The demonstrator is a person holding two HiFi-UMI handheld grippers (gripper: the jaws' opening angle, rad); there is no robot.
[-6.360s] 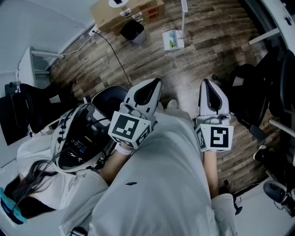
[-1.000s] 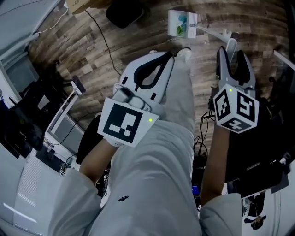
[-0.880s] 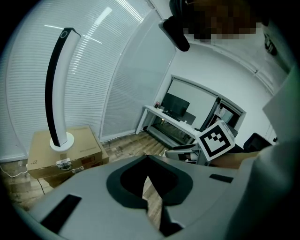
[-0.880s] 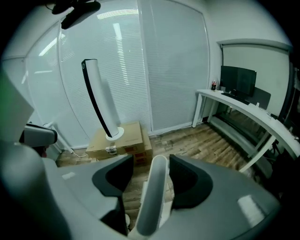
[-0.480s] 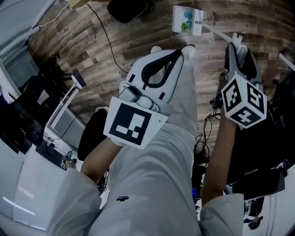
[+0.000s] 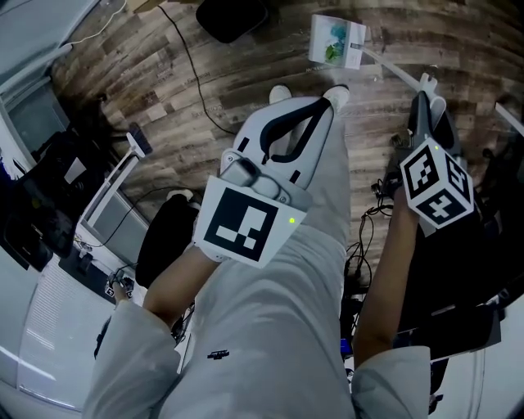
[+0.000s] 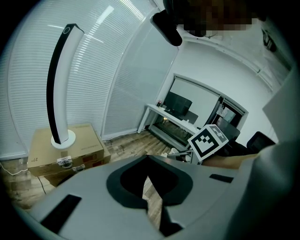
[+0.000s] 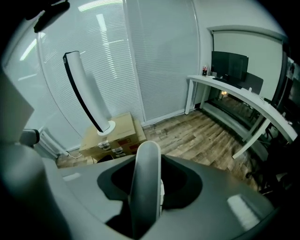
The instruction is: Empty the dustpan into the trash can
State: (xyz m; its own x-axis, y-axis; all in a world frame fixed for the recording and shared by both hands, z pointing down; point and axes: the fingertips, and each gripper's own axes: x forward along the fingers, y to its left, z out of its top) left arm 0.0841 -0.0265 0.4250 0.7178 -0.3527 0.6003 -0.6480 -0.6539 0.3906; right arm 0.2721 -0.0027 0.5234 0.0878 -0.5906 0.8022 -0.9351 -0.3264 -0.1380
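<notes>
Tongs on the right point down at the floor with a smooth, pale, rounded handle standing between the jaws. The jaws have just been closing and look to have met it from both sides, partway in from their widest. The left tongs are fully closed on nothing and hang over the person's grey trouser leg, taking no part yet.

That handle runs away and to the left, down to the dustpan, a white box-like pan with something green showing in it. It stands on the wooden floor at the far side, a little right of centre. The trash can, dark and open-topped, sits on the floor further left, apart from the pan, and a black cable lies on the boards near it.

From where I stand, the pan looks like light, stiff plastic, so weight should be no trouble. The long handle is the awkward part. With only 1 grip at its top, the pan hangs far from the hold and may swing or twist on that smooth, round surface. A firm squeeze high up should lift it. For tipping, the left tongs would do best lower on the shaft, nearer the pan, so that 2 holds steer it. Carrying it level should keep the contents from sliding out before it reaches the can.
</notes>
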